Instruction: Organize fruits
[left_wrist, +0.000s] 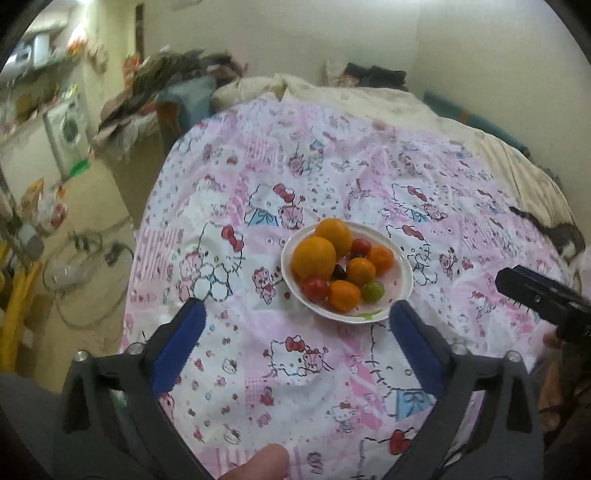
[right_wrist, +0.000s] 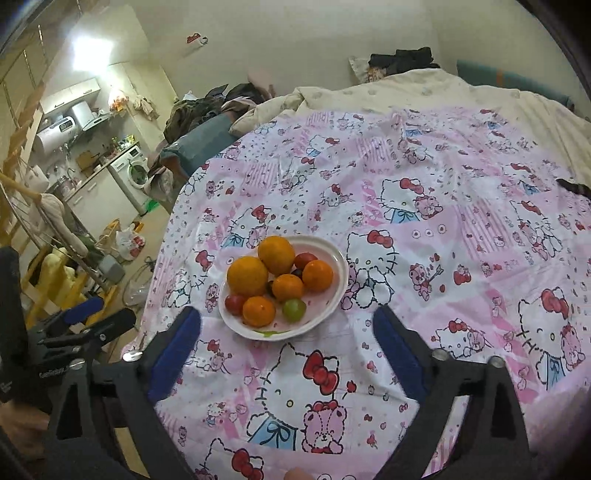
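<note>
Left claw (left_wrist: 297, 314) agape, empty; plate (left_wrist: 402, 291) holds oranges (left_wrist: 314, 257) (tomatoes too).

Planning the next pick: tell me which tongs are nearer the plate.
Left, narrowly. The plate sits just beyond the left tongs, toward their right finger; the right tongs hang slightly farther back, plate nearer their left finger.

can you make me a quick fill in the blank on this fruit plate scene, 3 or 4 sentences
1. All the fruit sits on a white ____ on the patterned cloth.
2. The single grape-sized fruit nearest the plate's front rim is ____ in colour.
3. The left gripper and the right gripper both stand ____, with nothing between their fingers.
4. The two largest oranges lie on the plate's ____ side in both views.

Missing words: plate; green; open; left
</note>
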